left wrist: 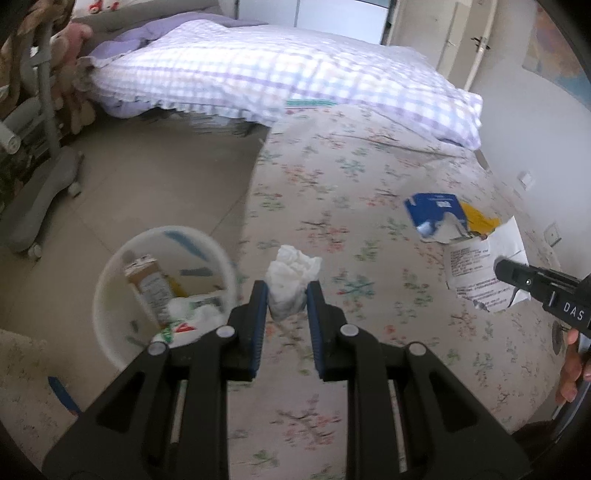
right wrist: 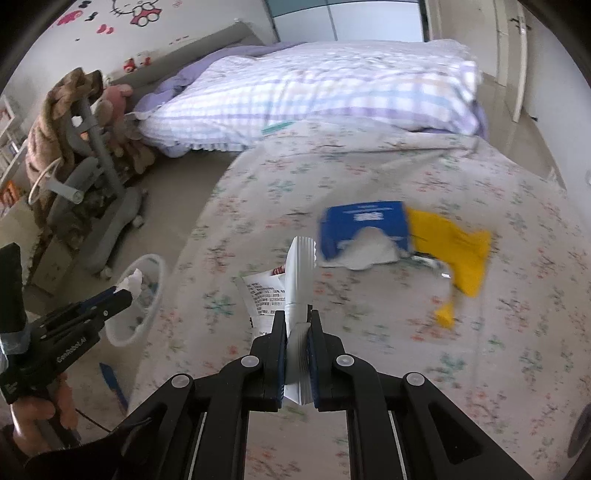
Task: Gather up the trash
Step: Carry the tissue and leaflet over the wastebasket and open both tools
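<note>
Wrist views down — shared bed (left wrist: 369,177)

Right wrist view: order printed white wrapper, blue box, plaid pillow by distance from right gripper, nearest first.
From the right gripper:
1. Printed white wrapper, just left of the fingertips.
2. Blue box, mid-bed, up and right.
3. Plaid pillow, far end of the bed.

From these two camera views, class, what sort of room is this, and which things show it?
Most likely a child's bedroom: a bed with a floral sheet, a checked pillow and cartoon cat stickers on the wall.
</note>
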Motion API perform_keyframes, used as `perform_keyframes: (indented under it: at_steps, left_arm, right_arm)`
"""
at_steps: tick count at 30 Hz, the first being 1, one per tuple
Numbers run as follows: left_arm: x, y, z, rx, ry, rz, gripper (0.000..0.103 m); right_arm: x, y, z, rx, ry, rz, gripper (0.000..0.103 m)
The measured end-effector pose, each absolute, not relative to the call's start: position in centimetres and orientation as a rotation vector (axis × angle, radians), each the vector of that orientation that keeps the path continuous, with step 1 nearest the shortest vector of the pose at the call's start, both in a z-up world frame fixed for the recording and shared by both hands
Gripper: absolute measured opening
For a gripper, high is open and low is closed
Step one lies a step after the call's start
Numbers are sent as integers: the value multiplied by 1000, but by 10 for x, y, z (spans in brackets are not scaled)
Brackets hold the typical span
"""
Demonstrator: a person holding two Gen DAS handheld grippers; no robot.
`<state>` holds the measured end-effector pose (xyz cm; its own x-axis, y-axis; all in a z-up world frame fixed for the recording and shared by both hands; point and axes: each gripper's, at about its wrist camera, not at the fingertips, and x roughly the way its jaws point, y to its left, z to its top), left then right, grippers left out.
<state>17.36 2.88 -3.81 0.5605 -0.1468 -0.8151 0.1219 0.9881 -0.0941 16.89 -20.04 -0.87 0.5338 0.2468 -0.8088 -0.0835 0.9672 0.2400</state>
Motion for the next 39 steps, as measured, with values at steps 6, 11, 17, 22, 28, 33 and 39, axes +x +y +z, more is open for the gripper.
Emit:
perform_keyframes:
  at_steps: [6, 11, 17, 22, 28, 33, 39]
  left_arm:
    - [172, 68, -41, -49, 973, -102, 24]
    - [172, 96, -46, -53, 981, -64, 24]
    - [171, 124, -52, -69, 989, -7, 47]
    - [167, 138, -52, -59, 987, 46, 70]
    - [165, 155, -58, -65, 1019, 70, 72]
    - [163, 169, -62, -64, 1041, 120, 80]
    - [158, 184, -62, -65, 1037, 165, 85]
  right_arm:
    - [178, -161, -16, 156, 997, 256, 11]
    - [187, -130, -22, 142, 1002, 303, 11]
    - [196, -93, -28, 142, 992, 358, 11]
    - [204, -68, -34, 144, 989, 393, 11]
    - [211, -46, -45, 139, 1000, 416, 11]
    - [215, -31, -50, 142, 997, 432, 11]
    - [220, -15, -57, 156, 993, 464, 12]
